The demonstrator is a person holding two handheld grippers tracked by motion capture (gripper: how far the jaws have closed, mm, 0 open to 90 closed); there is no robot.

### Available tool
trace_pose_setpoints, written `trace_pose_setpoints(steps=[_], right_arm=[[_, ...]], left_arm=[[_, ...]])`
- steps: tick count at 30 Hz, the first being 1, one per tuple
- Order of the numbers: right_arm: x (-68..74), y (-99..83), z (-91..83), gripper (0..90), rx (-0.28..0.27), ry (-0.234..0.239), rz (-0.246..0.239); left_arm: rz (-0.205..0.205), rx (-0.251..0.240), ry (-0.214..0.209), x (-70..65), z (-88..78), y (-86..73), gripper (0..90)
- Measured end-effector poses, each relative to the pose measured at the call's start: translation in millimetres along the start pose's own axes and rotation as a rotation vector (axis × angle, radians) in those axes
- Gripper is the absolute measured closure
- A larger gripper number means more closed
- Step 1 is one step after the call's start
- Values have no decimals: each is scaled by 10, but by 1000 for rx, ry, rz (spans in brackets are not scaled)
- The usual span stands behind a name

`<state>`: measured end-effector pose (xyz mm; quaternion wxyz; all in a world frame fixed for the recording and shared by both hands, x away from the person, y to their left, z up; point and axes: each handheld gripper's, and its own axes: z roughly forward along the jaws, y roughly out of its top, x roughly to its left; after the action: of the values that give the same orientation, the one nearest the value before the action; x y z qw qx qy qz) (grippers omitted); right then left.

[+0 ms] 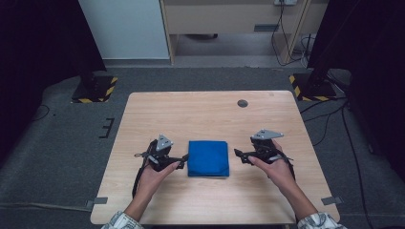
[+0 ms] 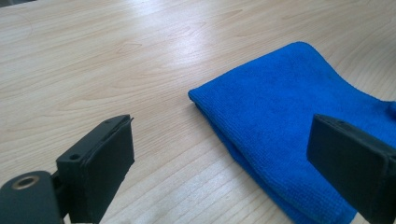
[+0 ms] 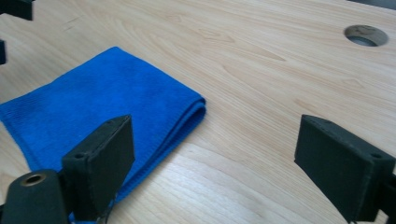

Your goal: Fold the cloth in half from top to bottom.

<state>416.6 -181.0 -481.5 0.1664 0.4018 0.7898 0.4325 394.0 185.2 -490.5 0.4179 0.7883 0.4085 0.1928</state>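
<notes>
Jaws on both grippers stand wide apart and hold nothing. With the folded blue cloth [image 1: 208, 158] as landmark, the left gripper [image 1: 183, 160] sits just at its left edge, tips about touching the fabric, though the high view is too small to settle contact; the right gripper [image 1: 239, 156] is near its right edge, with a strip of bare wood between. The cloth lies flat on the wooden table [image 1: 200, 114], nearer the person's side. In the left gripper view the cloth [image 2: 289, 121] runs off the frame's edge and passes behind one jaw; in the right gripper view its near corner [image 3: 88, 112] is hidden behind a jaw. A round hole [image 1: 242, 103] lies well beyond the cloth.
</notes>
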Motion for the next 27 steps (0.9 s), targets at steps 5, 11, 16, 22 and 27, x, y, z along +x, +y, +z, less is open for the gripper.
trace_pose_setpoints(steps=[5,11,16,22,27], right_arm=[[-95,-55,-41,107,-11,-19,30],[-205,-134,-59,110,-10,-70,57],[-259,-196,-81,114,-16,-93,74],[-335,-275,-122,118,-22,-133,97],[-397,-335,-166,117,-23,-163,106]], left_arm=[[2,9,19,86,-30,-34,66],[-11,9,42,238,-76,-74,66],[-46,18,67,360,-97,-124,66],[-47,30,80,438,-108,-155,66],[-46,48,92,482,-97,-185,66]])
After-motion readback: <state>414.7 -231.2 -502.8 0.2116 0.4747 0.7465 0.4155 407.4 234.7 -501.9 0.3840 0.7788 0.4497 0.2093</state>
